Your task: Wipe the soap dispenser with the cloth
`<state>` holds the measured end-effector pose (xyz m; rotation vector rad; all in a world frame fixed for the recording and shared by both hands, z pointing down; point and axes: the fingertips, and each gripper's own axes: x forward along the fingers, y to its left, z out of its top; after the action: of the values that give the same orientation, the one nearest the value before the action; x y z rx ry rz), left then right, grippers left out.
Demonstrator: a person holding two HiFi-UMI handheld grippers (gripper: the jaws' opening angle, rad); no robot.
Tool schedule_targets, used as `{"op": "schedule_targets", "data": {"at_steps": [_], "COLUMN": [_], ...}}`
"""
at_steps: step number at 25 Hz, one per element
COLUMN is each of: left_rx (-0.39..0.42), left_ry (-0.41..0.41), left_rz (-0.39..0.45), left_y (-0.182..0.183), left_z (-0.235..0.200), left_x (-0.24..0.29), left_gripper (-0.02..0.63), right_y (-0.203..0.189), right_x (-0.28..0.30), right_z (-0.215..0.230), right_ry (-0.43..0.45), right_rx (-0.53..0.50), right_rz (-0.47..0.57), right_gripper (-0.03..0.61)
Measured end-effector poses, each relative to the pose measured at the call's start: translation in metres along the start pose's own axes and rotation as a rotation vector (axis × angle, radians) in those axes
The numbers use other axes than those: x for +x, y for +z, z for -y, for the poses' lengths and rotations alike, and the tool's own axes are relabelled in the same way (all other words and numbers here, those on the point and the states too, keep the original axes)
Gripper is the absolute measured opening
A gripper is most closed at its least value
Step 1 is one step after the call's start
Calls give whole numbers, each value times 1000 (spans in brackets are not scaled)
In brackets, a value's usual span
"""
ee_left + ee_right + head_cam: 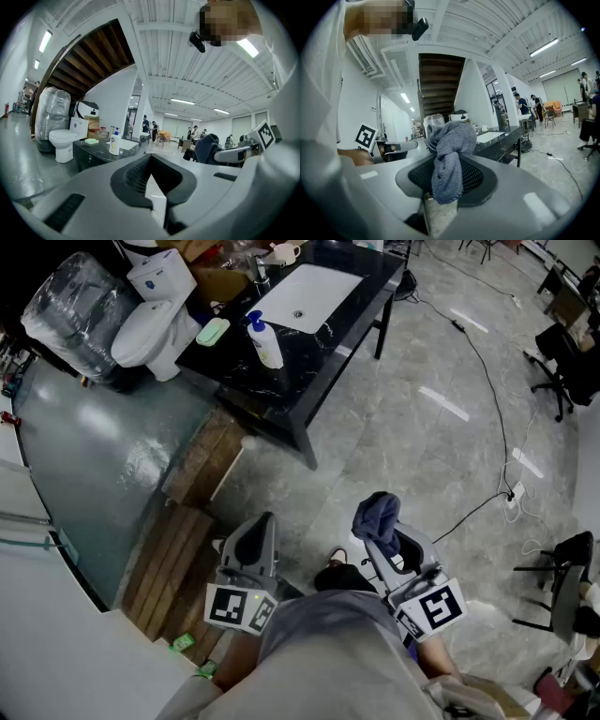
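The soap dispenser (pixel 265 340), a white bottle with a blue pump, stands upright on the black counter (pixel 309 362) far ahead of me; it is small and distant in the left gripper view (pixel 114 143). My right gripper (pixel 382 532) is held close to my body, shut on a blue-grey cloth (pixel 377 516). The cloth bunches up above the jaws (pixel 449 154). My left gripper (pixel 255 538) is beside it, shut with nothing in it (pixel 151 174). Both grippers are well short of the counter.
A white toilet (pixel 155 320) and a wrapped water bottle (pixel 70 310) stand left of the counter. A white basin (pixel 305 296) and a green soap dish (pixel 213 331) are on it. Wooden planks (pixel 178 559) lie at my left, a cable (pixel 487 381) crosses the floor, and chairs (pixel 562 371) stand at right.
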<state>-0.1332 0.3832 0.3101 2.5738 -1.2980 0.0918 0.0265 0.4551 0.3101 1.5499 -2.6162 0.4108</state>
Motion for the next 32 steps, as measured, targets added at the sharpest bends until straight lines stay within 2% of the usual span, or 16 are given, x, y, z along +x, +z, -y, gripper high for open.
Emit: {"op": "schedule_targets", "data": {"at_steps": [11,17,23,32], "left_rx": [14,40,66,53], "left_ry": [13,13,-5,-46], "left_rz": [24,37,66,75], "left_y": [2,10,24,31], "left_z": [9,20,30,38], "left_x": [2,-1,5,27], "left_gripper": [8,7,8,8], "right_y": [-3,9,12,22], "right_x": [-3,-8,-12,-11], "right_z": [2,3,4,11], "right_ry": [46,72,94,93], "right_rx": [-25,-13,-2,-19], "right_rz": [-4,40,62,68], "right_gripper": [120,121,123,124]}}
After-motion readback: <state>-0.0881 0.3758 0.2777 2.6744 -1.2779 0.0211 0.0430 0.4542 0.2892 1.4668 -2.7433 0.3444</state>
